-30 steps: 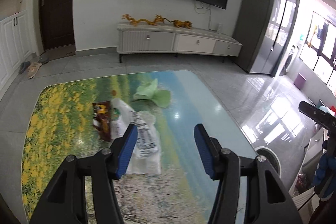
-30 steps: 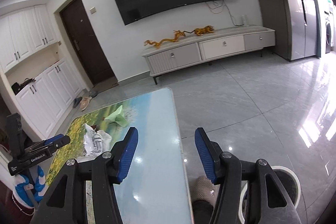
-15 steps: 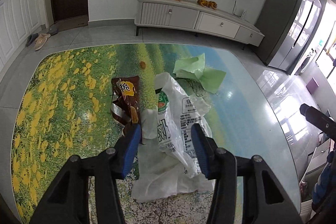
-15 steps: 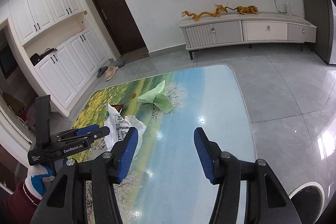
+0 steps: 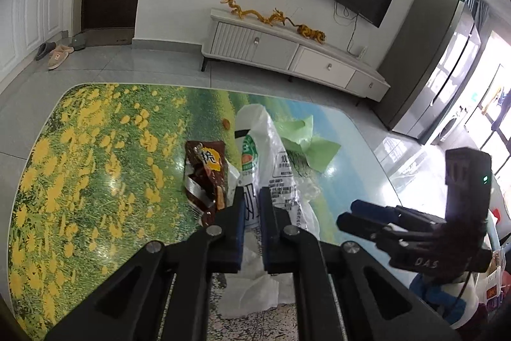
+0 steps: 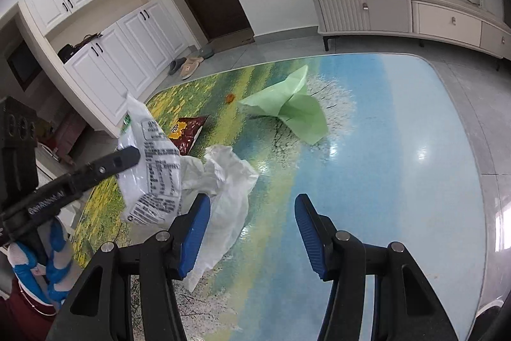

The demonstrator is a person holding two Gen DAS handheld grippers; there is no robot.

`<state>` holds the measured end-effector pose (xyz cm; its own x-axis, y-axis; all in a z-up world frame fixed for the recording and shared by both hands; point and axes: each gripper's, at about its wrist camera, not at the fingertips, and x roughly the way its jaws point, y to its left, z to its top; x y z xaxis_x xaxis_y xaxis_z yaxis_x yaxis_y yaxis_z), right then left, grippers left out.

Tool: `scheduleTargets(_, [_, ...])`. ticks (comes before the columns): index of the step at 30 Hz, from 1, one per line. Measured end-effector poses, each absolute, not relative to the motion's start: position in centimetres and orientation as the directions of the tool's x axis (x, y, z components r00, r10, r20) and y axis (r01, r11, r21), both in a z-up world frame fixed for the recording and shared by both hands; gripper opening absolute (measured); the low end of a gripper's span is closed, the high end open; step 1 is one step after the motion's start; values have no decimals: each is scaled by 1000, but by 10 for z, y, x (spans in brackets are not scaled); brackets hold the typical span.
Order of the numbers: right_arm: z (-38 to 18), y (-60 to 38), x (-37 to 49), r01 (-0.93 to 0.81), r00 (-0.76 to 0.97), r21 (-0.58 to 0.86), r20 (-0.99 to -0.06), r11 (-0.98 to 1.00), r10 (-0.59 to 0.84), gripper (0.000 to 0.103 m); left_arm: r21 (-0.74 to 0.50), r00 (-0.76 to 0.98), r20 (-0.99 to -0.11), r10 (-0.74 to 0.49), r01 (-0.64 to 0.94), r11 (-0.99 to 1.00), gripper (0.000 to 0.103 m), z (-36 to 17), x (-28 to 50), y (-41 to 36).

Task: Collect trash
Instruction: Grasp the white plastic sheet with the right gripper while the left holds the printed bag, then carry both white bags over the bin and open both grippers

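Observation:
My left gripper (image 5: pixel 250 197) is shut on a white printed plastic wrapper (image 5: pixel 271 162) and holds its upper part raised off the table; it also shows in the right wrist view (image 6: pixel 153 174) at the left. A brown snack packet (image 5: pixel 204 178) lies just left of it. A crumpled white plastic bag (image 6: pixel 226 187) lies under and beside the wrapper. A green paper sheet (image 6: pixel 290 107) lies farther back. My right gripper (image 6: pixel 252 213) is open and empty above the table, right of the white bag. It shows in the left wrist view (image 5: pixel 354 213).
The table (image 6: pixel 399 149) has a printed meadow-and-sky top. A small orange crumb (image 6: pixel 229 98) lies near the green paper. A white TV cabinet (image 5: pixel 287 53) stands beyond on the tiled floor, and white cupboards (image 6: pixel 105 53) line the left wall.
My left gripper has closed on the white wrapper and lifted it. My right gripper has moved in lower over the table toward the white bag, still open.

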<state>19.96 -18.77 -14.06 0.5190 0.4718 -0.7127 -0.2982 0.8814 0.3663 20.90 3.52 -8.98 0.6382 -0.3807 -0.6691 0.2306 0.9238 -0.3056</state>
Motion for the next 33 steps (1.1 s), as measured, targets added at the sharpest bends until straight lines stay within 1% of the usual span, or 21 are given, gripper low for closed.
scheduleTargets(5, [-153,-160,206,-339,484,327,-744,882,462,53,-317,684,-634,-362,198,928,7,-74,204,63])
scheduleTargets(6, [-154,-154,207,-347,485,307,-750,886,450,50,-317,689,-631,-357,191,929,7,-73,202,68])
scheduleTargets(8, [-154,-144,206,-364,499,254,-759,896,418,41,-309,700,-627,-341,178,934,7,-71,199,77])
scheduleTargets(10, [-156,-133,206,-382,504,208,-770,901,391,24,-308,708,-624,-332,167,937,7,-71,195,83])
scheduleTargets(11, [-156,-128,204,-389,512,174,-776,905,369,19,-309,710,-623,-328,162,937,7,-71,193,87])
scheduleTargets(12, [-157,-123,202,-395,520,137,-781,908,345,8,-308,712,-624,-323,157,939,7,-71,190,90])
scheduleTargets(13, [-158,-120,200,-400,524,117,-785,909,331,6,-306,713,-625,-318,151,940,7,-71,188,92])
scheduleTargets(15, [-159,-118,194,-406,520,114,-787,907,332,4,-309,715,-625,-314,143,940,7,-70,181,98])
scheduleTargets(18, [-151,-123,181,-399,537,136,-767,907,351,4,-304,724,-620,-302,133,943,7,-66,168,103])
scheduleTargets(24, [-105,-132,145,-395,610,143,-698,907,376,3,-301,739,-603,-300,137,944,7,-51,140,106])
scheduleTargets(28, [-69,-150,114,-372,667,139,-647,918,369,3,-300,747,-581,-322,172,938,7,-36,120,95])
scheduleTargets(33, [-38,-193,73,-301,730,157,-596,940,334,3,-299,742,-550,-384,254,920,7,-14,101,61])
